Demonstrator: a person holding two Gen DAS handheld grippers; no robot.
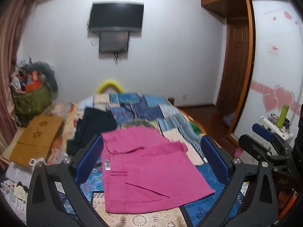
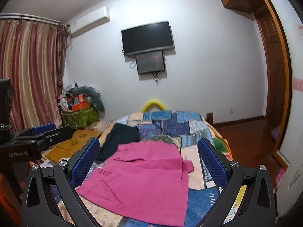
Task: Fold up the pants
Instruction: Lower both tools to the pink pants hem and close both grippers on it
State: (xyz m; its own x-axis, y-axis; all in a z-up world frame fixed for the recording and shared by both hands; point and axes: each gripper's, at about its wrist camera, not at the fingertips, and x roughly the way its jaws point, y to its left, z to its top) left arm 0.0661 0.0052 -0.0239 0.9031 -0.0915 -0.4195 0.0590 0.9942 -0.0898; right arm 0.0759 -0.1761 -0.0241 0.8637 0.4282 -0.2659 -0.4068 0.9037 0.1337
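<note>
Nearest the lens, the left gripper (image 1: pixel 151 157) holds its two blue-padded fingers (image 1: pixel 89 158) spread wide, with nothing between them; the pink pants (image 1: pixel 149 168) show through the gap, lying below and beyond it. In the right wrist view the right gripper (image 2: pixel 149 162) is likewise spread apart and carries nothing, its blue pads framing the same pink pants (image 2: pixel 144 181).

The pants lie folded into a compact, roughly rectangular stack on the patchwork bedspread (image 1: pixel 144 106), near the foot end closest to the cameras. A small white label (image 1: pixel 107 164) shows at about 9 o'clock on the stack in the left view, and a loose flap of pink cloth sticks out at about 3 o'clock. No finger touches the fabric in either view.

Just beyond the pants, toward 11 o'clock, a dark garment (image 1: pixel 92 128) lies crumpled on the bedspread, its edge touching or very nearly touching the pink stack. At 12 o'clock, past the far end of the bed, a yellow curved object (image 1: pixel 109 86) pokes up. Higher at 12 o'clock a black television (image 2: pixel 147 37) hangs on the white wall with a smaller dark panel under it. At 9 to 10 o'clock a green basket (image 2: pixel 81 117) stands heaped with clutter, beside striped pink curtains (image 2: pixel 30 71). At 3 o'clock in the left view, the other gripper appears near a green bottle (image 1: pixel 283 116).
</note>
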